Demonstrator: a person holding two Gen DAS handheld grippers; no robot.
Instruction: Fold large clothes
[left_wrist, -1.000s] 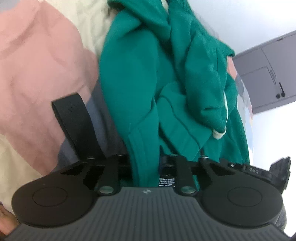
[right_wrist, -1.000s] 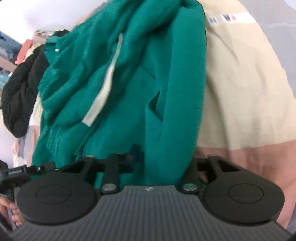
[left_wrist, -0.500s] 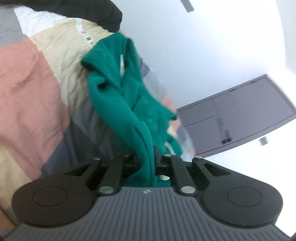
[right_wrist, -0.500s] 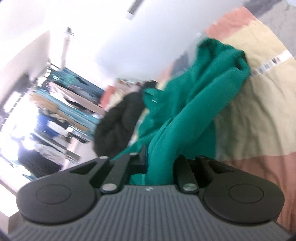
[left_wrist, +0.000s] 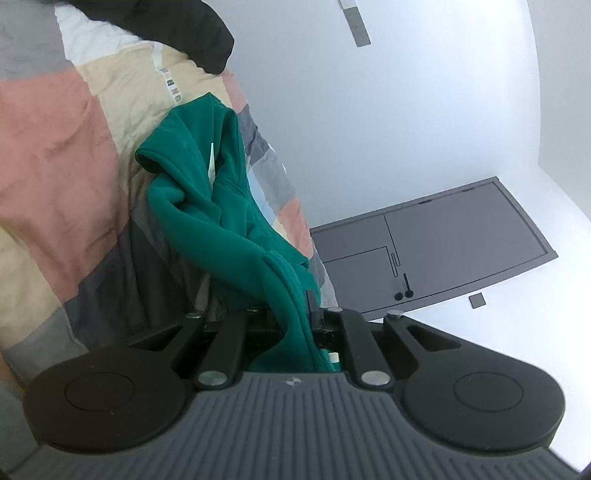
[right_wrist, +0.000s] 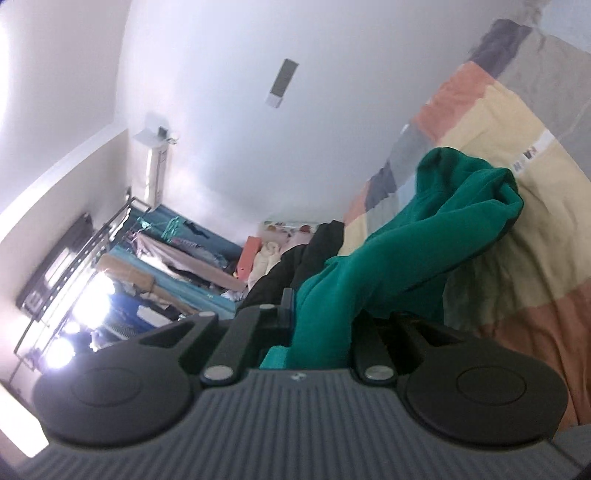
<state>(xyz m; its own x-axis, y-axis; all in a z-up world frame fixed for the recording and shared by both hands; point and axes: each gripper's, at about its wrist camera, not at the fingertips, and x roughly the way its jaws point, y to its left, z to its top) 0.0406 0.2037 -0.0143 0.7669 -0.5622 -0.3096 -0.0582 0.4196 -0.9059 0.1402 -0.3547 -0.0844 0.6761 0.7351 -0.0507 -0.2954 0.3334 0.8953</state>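
The left gripper is clamped on a fold of the green sweatshirt, which stretches from it up across the patchwork quilt, below a black garment. The right gripper pinches another bunch of the sweatshirt, lifted above the quilt.

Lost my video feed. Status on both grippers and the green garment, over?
Left gripper shut on green sweatshirt. Right gripper shut on it too. Sweatshirt bunched, trailing onto patchwork quilt. Black garment lies beyond, clear of it.
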